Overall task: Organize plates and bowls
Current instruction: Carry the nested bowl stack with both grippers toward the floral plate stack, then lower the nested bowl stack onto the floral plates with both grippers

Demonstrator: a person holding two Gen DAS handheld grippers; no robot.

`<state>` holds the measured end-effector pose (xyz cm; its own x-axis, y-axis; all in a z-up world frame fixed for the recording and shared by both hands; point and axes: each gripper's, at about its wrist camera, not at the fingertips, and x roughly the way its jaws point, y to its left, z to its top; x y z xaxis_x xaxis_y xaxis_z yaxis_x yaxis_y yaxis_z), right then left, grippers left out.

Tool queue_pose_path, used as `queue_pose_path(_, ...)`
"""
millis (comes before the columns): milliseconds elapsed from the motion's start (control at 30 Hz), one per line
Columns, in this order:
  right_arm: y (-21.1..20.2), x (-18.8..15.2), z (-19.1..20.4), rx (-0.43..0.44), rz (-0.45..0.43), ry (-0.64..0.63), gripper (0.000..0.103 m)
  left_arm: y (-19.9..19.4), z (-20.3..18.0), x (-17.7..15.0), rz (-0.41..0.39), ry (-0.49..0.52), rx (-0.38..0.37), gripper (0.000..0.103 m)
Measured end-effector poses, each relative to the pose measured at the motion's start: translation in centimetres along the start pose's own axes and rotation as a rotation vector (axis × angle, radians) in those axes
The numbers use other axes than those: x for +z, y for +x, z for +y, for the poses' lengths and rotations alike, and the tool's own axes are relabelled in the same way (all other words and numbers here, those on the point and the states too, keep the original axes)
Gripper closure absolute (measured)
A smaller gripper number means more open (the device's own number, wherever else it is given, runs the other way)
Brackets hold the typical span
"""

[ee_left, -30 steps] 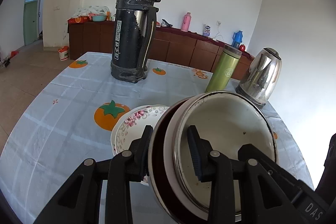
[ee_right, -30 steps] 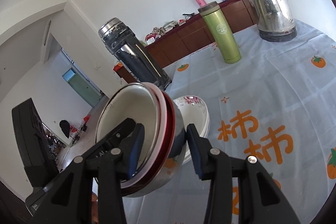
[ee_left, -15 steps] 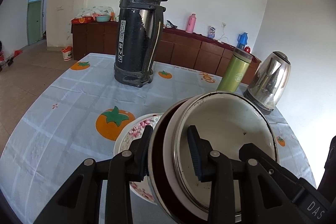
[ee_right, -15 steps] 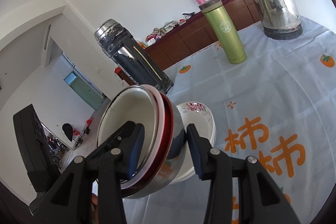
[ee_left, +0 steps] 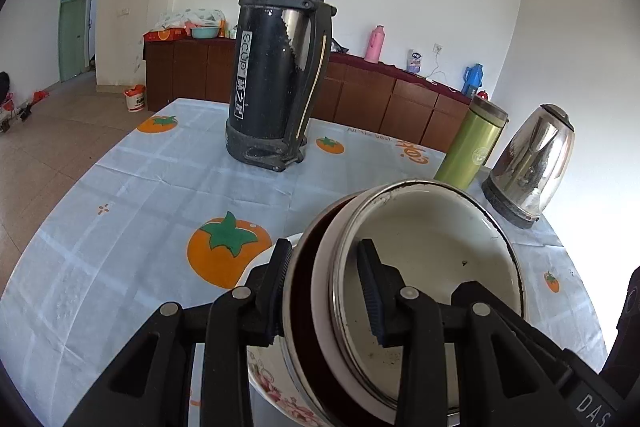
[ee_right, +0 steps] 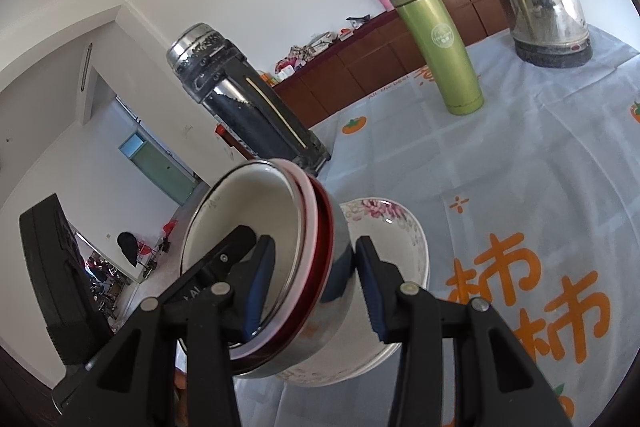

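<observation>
A nested stack of bowls [ee_left: 424, 267], steel outside with red and white rims and a cream inside, is held between both grippers. My left gripper [ee_left: 326, 291] is shut on its left rim; my right gripper [ee_right: 314, 287] is shut on its right wall [ee_right: 336, 259]. The stack is tilted and sits just over, or in, a white floral bowl [ee_right: 392, 227] on the table; I cannot tell if they touch. In the left wrist view only the floral bowl's edge [ee_left: 272, 383] shows below the stack.
A tall black thermos [ee_left: 276, 67] stands on the persimmon-print tablecloth [ee_left: 152, 187] behind the bowls. A green flask [ee_left: 472, 147] and a steel kettle [ee_left: 532, 163] stand at the back right. Brown cabinets [ee_left: 380, 99] line the wall.
Both grippers have carried the bowl stack down and forward, over the floral bowl, which it now covers much more. Grips are unchanged.
</observation>
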<state>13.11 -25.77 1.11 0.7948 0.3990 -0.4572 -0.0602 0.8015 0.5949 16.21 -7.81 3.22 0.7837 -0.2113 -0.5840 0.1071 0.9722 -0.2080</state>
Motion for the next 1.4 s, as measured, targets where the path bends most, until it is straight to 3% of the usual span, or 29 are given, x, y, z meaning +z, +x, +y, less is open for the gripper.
queue_pose_path(1400, 2.7, -0.7, -1.2, -0.081, 0.027, -0.057, 0.063, 3.3, 0.6, -1.8, 0.063, -0.022, 0.017, 0.067)
